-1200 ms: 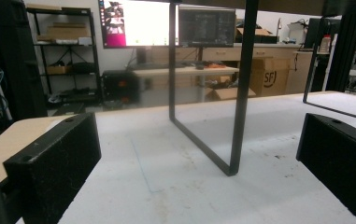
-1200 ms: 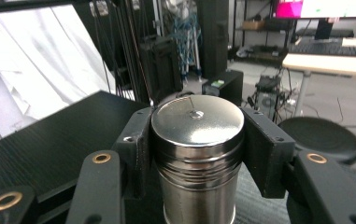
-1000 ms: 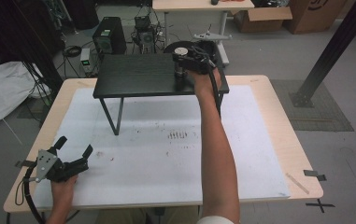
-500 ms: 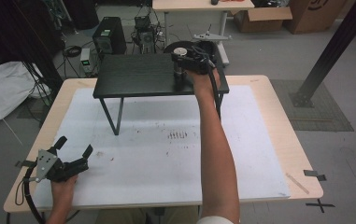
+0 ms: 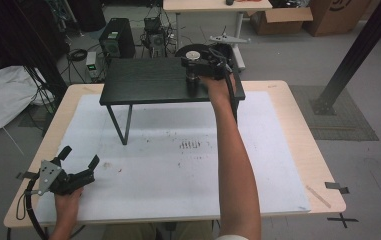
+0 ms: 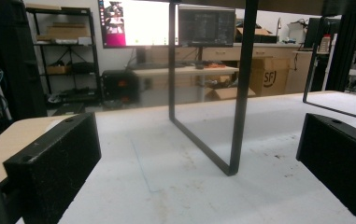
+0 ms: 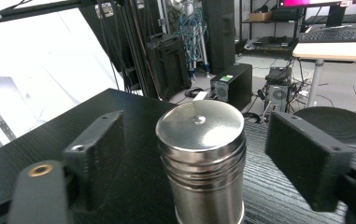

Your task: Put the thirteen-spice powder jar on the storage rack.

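Right claw (image 7: 194, 158), jaws spread, straddles steel can (image 7: 200, 161) on shelf (image 5: 143, 82) at 12 o'clock; left claw (image 5: 80, 162) gapes empty at 7 o'clock.

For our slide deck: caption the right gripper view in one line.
Open right gripper straddles an upright steel canister on the black shelf.

The steel can's (image 7: 200, 158) base is cut off by the right gripper view's bottom edge; the shelf's (image 6: 241, 84) top runs past the left gripper view's.
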`<state>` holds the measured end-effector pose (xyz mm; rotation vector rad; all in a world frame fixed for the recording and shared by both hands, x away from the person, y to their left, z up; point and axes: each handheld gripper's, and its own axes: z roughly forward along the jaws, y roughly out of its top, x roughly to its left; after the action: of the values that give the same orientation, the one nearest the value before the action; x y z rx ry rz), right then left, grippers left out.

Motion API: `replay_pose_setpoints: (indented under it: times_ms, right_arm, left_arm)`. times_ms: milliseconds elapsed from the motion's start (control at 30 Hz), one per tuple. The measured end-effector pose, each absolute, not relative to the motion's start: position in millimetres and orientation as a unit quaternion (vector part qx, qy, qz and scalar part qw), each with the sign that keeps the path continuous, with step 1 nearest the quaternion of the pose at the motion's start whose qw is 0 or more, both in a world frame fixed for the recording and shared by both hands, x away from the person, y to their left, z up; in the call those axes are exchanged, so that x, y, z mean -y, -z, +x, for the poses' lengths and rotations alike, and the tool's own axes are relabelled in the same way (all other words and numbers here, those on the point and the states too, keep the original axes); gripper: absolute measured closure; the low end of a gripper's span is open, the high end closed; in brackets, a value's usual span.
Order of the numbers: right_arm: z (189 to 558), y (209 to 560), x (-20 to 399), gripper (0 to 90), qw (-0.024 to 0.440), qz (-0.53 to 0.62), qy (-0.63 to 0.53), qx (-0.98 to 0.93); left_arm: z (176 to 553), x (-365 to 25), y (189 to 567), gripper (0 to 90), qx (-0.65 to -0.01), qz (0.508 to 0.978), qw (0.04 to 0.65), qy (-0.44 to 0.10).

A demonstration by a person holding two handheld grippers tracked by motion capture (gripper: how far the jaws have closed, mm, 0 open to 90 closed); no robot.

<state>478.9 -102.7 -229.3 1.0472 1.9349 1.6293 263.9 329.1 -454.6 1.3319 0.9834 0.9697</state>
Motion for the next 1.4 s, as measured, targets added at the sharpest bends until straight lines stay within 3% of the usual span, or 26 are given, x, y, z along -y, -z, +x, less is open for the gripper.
replay_pose_setpoints:
  times_ms: [533, 1400]
  right_arm:
    - [459.9, 220.2, 111.2, 1.1, 0.222, 0.360, -0.584, -0.693]
    - [401.4, 227.4, 132.4, 0.3, 0.228, 0.287, -0.643, -0.672]
  left_arm:
    - [263.8, -329.2, 454.6, 0.3, -0.419, 0.570, 0.573, -0.414]
    - [264.3, -328.7, 454.6, 0.3, -0.419, 0.571, 0.572, -0.414]
